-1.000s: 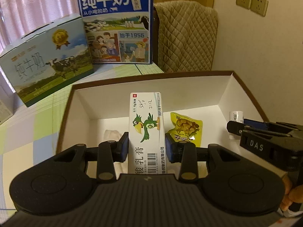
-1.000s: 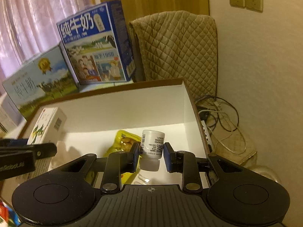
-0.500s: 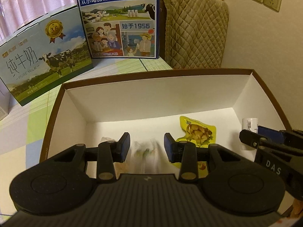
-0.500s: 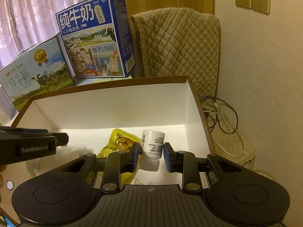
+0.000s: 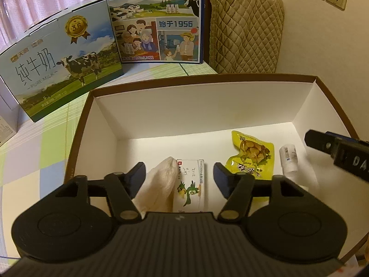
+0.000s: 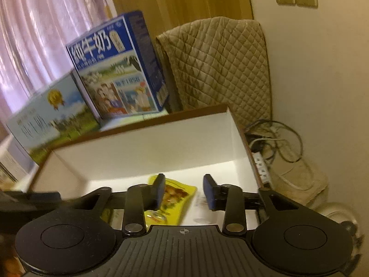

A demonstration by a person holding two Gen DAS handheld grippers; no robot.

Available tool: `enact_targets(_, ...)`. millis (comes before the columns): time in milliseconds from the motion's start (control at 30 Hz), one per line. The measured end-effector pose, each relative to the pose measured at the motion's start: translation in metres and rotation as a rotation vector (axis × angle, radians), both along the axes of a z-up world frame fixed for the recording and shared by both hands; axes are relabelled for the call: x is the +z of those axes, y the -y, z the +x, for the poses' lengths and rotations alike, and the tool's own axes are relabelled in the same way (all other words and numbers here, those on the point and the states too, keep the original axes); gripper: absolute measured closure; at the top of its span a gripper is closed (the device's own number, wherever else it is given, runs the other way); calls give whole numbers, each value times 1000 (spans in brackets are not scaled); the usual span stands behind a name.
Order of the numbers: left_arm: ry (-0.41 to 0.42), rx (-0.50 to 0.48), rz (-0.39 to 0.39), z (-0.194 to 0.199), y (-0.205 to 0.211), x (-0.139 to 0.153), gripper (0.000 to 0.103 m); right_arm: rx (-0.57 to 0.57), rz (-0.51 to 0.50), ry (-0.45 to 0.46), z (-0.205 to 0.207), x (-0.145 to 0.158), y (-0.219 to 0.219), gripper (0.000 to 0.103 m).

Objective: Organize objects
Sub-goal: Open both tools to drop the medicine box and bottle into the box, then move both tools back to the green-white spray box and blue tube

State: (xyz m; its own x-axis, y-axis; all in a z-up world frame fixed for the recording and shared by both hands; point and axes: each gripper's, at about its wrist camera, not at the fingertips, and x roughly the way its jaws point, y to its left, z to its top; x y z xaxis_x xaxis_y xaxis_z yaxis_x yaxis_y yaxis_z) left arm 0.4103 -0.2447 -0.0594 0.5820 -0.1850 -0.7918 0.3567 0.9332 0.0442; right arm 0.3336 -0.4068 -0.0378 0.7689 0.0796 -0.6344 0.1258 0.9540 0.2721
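Both grippers are hanging over the white box (image 5: pixel 110 124) with nothing in their grasp. The left gripper (image 5: pixel 180 176) is standing wide open above the ointment carton (image 5: pixel 190 184), which is lying flat on the box floor, touching a white cloth (image 5: pixel 161 184) on its left. The right gripper (image 6: pixel 184 192) is spread open too — the small white bottle (image 5: pixel 289 159) is lying on its side beside the yellow snack packet (image 5: pixel 251 154).
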Motion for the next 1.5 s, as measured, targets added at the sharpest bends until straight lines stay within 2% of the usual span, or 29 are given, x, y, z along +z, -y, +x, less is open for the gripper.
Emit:
enact_targets(67, -3, 0, -3, -1, -3, 1, 39, 3, 17, 12, -1, 3, 1, 60)
enact_targets(133, -4, 4, -6, -4, -7, 3, 34, -6, 0, 19, -3, 7, 1, 50)
enact_targets(200, 3, 8, -7, -7, -11, 5, 31, -2, -12, 15, -5, 8, 0, 45)
enact_targets(533, 14, 25, -22, -22, -31, 20, 24, 95, -172, -65, -24, 18, -16, 37)
enact_targets(700, 31, 35, -47, -36, -45, 35, 22, 83, -192, -106, -34, 32, -17, 36)
enact_targets(1033, 59, 41, -80, -82, -77, 71, 20, 88, -223, -29, -75, 86, -40, 35)
enact_targets(1333, 85, 54, -139, -132, -112, 94, 18, 158, -143, 4, -127, 93, -63, 35)
enact_targets(1500, 97, 77, -132, -158, -134, 97, 18, 186, -136, -11, -148, 85, -80, 35)
